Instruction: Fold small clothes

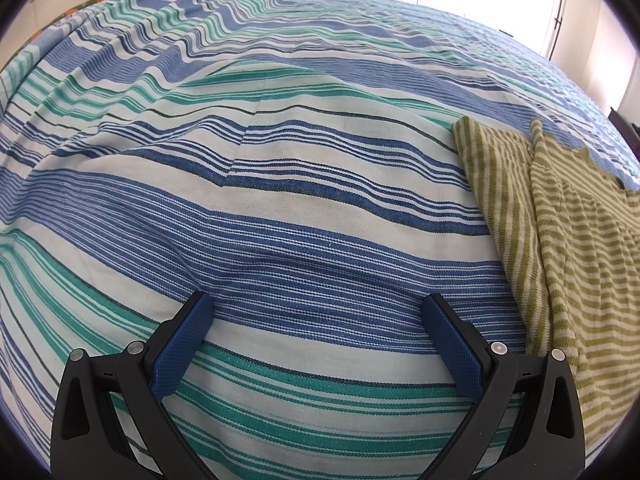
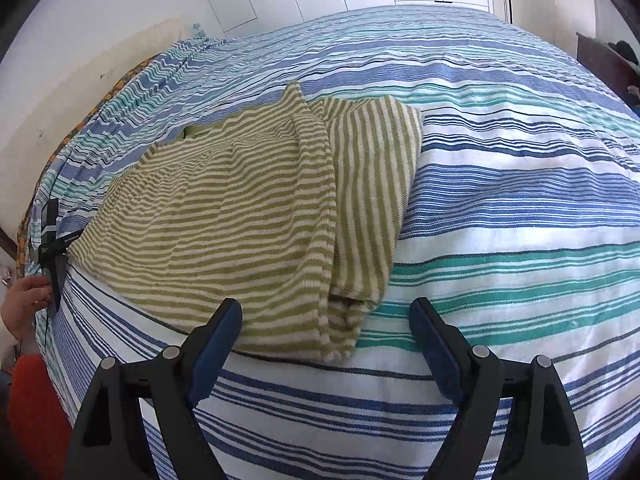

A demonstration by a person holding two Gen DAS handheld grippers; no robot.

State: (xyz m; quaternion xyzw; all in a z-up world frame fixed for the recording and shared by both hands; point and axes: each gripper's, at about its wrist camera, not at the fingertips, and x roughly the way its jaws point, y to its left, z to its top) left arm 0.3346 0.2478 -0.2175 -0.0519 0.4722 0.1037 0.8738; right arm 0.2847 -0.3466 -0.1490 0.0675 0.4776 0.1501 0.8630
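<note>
The bed (image 2: pixel 520 208) fills both views, covered in a blue, teal and white striped bedspread (image 1: pixel 280 208) with a few soft ridges in it. On that bedspread lies the one piece of clothing you are working on, a small green-and-cream striped garment (image 2: pixel 248 216), spread mostly flat toward the left half of the right wrist view. One side of it is already turned in: a narrower panel (image 2: pixel 372 184) with stripes running the other way lies along its right edge, meeting the body at a raised seam. So you look to be partway through the fold, with one side done and the rest still open.

Your right gripper (image 2: pixel 326 320) hangs just above the garment's near hem, jaws wide and empty, nothing pinched between them. Your left gripper (image 1: pixel 318 316) hovers over bare bedspread, jaws equally wide and empty, with the garment's edge off to its right.

The next move probably calls for bringing your left gripper across to the garment's unfolded side, pinching only the top layer at the hem, and laying it over to match the folded panel. Keep the bedspread out of the pinch.

At the far left edge of the right wrist view, a hand (image 2: pixel 22 300) holds that left gripper.
</note>
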